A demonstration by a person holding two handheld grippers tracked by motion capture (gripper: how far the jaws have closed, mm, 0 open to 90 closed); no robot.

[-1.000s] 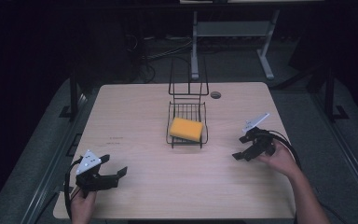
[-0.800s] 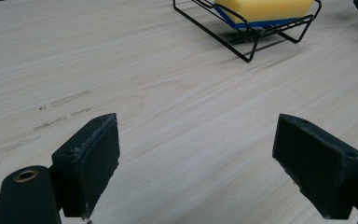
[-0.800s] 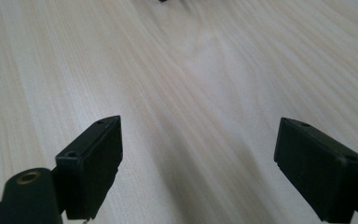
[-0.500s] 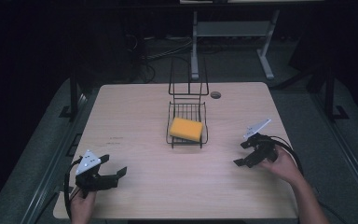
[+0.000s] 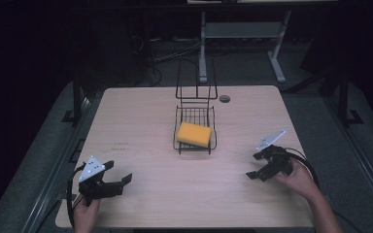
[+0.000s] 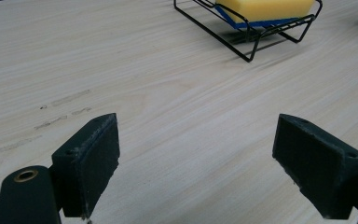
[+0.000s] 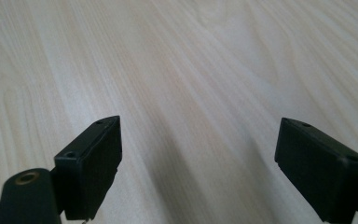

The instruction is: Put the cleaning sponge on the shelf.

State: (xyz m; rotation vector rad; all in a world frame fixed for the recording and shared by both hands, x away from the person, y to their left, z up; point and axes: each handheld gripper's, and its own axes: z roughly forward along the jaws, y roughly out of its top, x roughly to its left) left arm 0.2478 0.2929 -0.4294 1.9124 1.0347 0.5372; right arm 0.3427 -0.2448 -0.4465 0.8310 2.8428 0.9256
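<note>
Two grippers sat at the near side of a pale wooden table [image 5: 141, 121], each held in a hand that came in from the bottom of the high view. At the middle of the table stood a black wire rack [image 5: 195, 127] with a tall wire back, and a yellow sponge [image 5: 194, 134] lay in its low tray, tilted a little (the left gripper view showed a blue underside to the sponge [image 6: 263, 8] where it rested on the wires).

Taking the rack as the landmark: the left gripper [image 5: 114, 176] was well apart from it, nearer the person and to its left, close to the table's near-left corner. Its jaws were spread wide with nothing between them, and in the left gripper view they [image 6: 198, 165] pointed across bare wood toward the rack [image 6: 249, 32], which stood far up in the frame. A grey three-cornered plate rode on top of this gripper.

The right gripper [image 5: 256, 166] was to the rack's right and nearer the person, also well apart from it. Its jaws stood spread too, empty, and the right gripper view [image 7: 198, 170] showed wood grain under them. It also carried a grey plate on top, and a cable looped behind it.

A small dark round hole [image 5: 225, 98] lay in the table just right of the rack's tall back.
</note>
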